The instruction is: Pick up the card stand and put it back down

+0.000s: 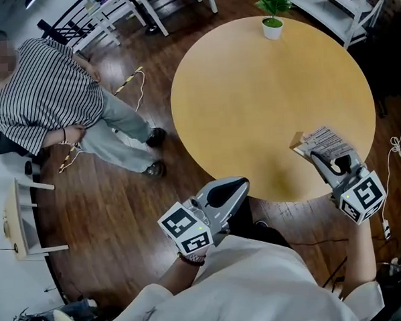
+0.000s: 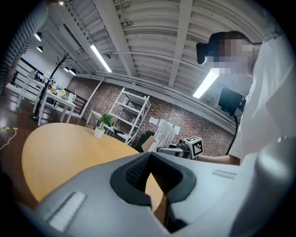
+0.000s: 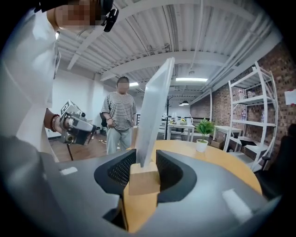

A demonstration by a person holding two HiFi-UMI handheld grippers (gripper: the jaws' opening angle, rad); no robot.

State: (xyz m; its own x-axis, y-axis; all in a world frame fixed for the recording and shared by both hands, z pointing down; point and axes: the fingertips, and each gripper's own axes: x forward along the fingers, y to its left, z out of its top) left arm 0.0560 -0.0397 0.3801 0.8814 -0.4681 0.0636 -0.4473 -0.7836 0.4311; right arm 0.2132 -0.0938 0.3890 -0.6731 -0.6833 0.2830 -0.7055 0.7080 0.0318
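The card stand (image 1: 324,143) is a small wooden block (image 3: 144,178) with a clear upright card (image 3: 155,107) slotted into it. It is at the near right edge of the round wooden table (image 1: 251,100). My right gripper (image 1: 319,158) is shut on the block, one pad on each side. Whether the block rests on the table or hangs just above it, I cannot tell. My left gripper (image 1: 241,186) is off the table by my body, its jaws together with nothing between them (image 2: 149,156).
A small potted plant (image 1: 272,25) stands at the table's far edge. A person in a striped shirt (image 1: 46,91) stands on the wooden floor to the left. White shelving (image 1: 343,8) is behind the table on the right, and white chairs at the far left.
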